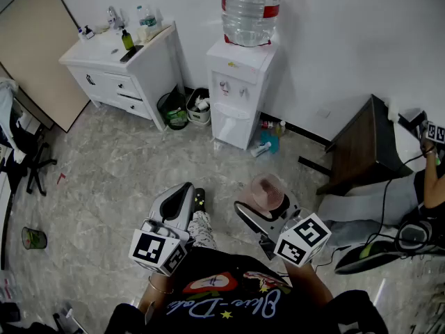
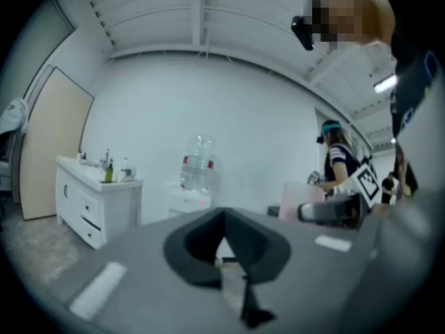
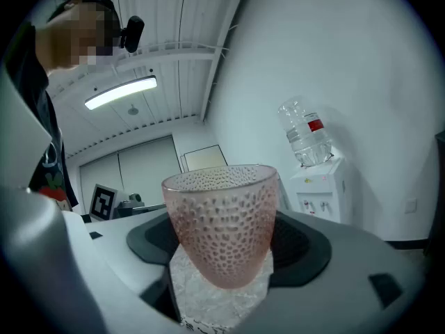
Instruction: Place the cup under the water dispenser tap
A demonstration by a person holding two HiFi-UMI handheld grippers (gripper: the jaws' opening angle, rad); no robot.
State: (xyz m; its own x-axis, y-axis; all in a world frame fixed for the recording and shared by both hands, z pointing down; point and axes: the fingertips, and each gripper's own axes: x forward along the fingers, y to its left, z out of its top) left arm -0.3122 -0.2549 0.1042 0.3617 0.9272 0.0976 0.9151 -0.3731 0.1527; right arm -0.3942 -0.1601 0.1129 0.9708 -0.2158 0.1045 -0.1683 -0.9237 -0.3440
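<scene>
Head view: My right gripper (image 1: pixel 268 202) is clamped on the cup (image 1: pixel 268 188), pink and upright, carried low in front of me. The dispenser (image 1: pixel 235 99) stands against the far wall with its bottle (image 1: pixel 249 9) on top. Bare floor (image 1: pixel 111 179) lies between, so the cup is well apart from the taps. My left gripper (image 1: pixel 185 191) hangs beside the right and carries nothing. A white cabinet (image 1: pixel 122 65) stands left of the dispenser, with two bins (image 1: pixel 182 108) between them. A dark table (image 1: pixel 365 145) is off to the right.

Left gripper view: The gripper (image 2: pixel 226 256) has its jaws together with nothing between them. The picture is soft here, so a hairline gap may remain. Past them I see the cabinet (image 2: pixel 94 200), then the dispenser (image 2: pixel 191 202) under its bottle (image 2: pixel 197 162). At the right edge is my other gripper (image 2: pixel 334 211) with the cup (image 2: pixel 297 200).

Right gripper view: The gripper (image 3: pixel 222 256) has its jaws wide, with a dark pad on either side of the cup (image 3: pixel 222 221). The cup's dimpled wall fills the gap and its rim is level. The dispenser (image 3: pixel 321 193) is off to the right against the wall, bottle (image 3: pixel 306 134) above it.
</scene>
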